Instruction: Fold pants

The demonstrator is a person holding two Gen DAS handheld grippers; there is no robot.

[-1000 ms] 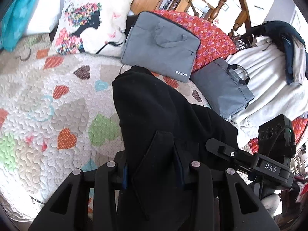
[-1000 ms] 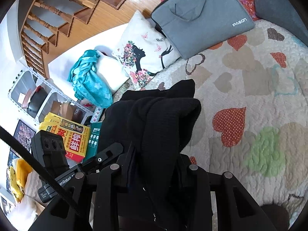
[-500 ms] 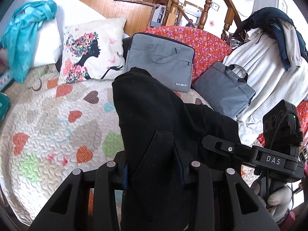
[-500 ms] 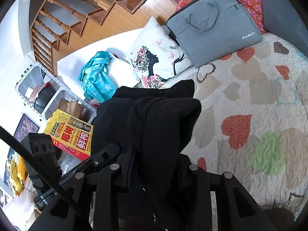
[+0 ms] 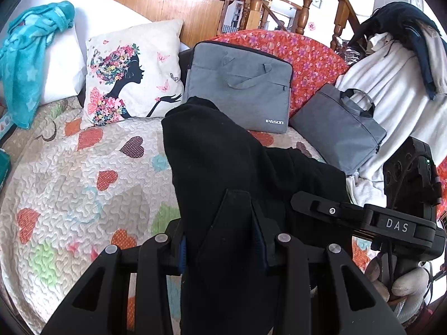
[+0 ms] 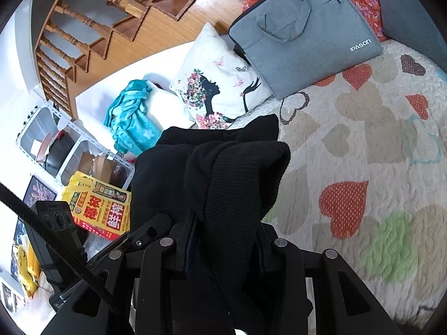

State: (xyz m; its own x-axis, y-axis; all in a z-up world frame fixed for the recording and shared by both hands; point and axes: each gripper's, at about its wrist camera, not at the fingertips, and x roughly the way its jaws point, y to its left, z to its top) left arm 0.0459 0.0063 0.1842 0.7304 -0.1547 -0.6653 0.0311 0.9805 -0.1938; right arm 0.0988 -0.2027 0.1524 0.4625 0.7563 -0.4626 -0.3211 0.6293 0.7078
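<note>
Both my grippers, left [image 5: 222, 248] and right [image 6: 223, 248], clench the pants [image 5: 223, 173] above the quilt [image 5: 83, 173]; next, lay them flat.

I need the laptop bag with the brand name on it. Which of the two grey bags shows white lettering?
The larger flat grey bag leaning on the red floral cushion; the smaller grey bag shows none.

Both grippers are matte black plastic with round silver screws on their finger arms. The right gripper [image 5: 321, 209] bears white "DAS" lettering, and a black cable [image 6: 56, 237] runs beside the left gripper [image 6: 145, 231].
</note>
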